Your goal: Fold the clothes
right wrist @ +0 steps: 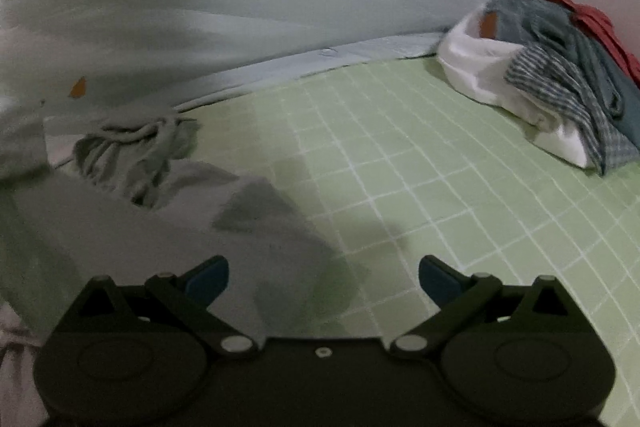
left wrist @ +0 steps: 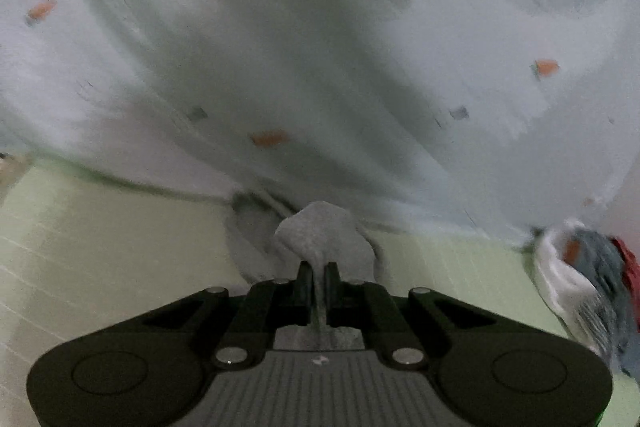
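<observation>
A grey garment (right wrist: 132,211) lies on the green checked sheet (right wrist: 420,187), its drawstring waist (right wrist: 132,143) bunched near the pale blue quilt. My left gripper (left wrist: 319,277) is shut on a fold of that grey garment (left wrist: 320,231), which pokes up between the black fingers. My right gripper (right wrist: 324,277) stands wide open just above the garment's right edge, and its blue-padded fingertips (right wrist: 208,277) hold nothing.
A pale blue quilt (left wrist: 320,47) with small orange marks rises as a wall behind the garment. A pile of clothes (right wrist: 552,75), white, blue-striped and red, sits at the right by the quilt. Bare green sheet lies between the pile and the grey garment.
</observation>
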A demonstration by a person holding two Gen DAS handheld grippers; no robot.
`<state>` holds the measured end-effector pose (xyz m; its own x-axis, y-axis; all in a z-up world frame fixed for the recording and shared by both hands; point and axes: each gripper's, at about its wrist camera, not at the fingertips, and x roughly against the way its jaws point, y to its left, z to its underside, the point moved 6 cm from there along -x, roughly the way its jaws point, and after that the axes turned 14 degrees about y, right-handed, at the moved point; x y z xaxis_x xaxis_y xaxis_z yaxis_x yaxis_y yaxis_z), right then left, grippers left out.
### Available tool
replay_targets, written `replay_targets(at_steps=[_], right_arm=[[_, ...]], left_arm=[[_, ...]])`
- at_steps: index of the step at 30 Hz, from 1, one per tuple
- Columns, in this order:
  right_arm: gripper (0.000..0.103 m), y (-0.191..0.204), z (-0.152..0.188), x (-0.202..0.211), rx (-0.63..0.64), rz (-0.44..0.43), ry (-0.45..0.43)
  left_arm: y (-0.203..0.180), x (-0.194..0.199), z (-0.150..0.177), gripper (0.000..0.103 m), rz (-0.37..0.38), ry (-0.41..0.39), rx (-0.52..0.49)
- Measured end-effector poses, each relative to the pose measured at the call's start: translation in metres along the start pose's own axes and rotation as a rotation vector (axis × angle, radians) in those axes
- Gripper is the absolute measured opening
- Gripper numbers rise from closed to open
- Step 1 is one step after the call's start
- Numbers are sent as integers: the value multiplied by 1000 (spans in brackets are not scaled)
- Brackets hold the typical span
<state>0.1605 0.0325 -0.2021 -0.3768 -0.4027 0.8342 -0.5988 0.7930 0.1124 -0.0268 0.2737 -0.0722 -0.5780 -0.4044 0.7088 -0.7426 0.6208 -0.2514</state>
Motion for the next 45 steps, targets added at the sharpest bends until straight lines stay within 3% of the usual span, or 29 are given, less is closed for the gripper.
replay_targets(at_steps=[12,20,26,34,42,45], right_arm=[[103,34,9,1,162,-43,22],[103,52,19,-4,246,-50,61],[103,60,24,-8,289,-44,90],[103,70,22,-12,309,-37,112],[103,87,13,-20,317,-26,138],[103,89,6,-24,277,-33,152]], left_arm=[[111,44,-20,6,-180,-139,293],[159,64,-10,6,-267,-178,391],[203,46,26,10,-376,-32,493],[240,52,74,42,-453,58,571],[227,19,93,65,-383,192,373],[223,2,94,68,-386,231,313]])
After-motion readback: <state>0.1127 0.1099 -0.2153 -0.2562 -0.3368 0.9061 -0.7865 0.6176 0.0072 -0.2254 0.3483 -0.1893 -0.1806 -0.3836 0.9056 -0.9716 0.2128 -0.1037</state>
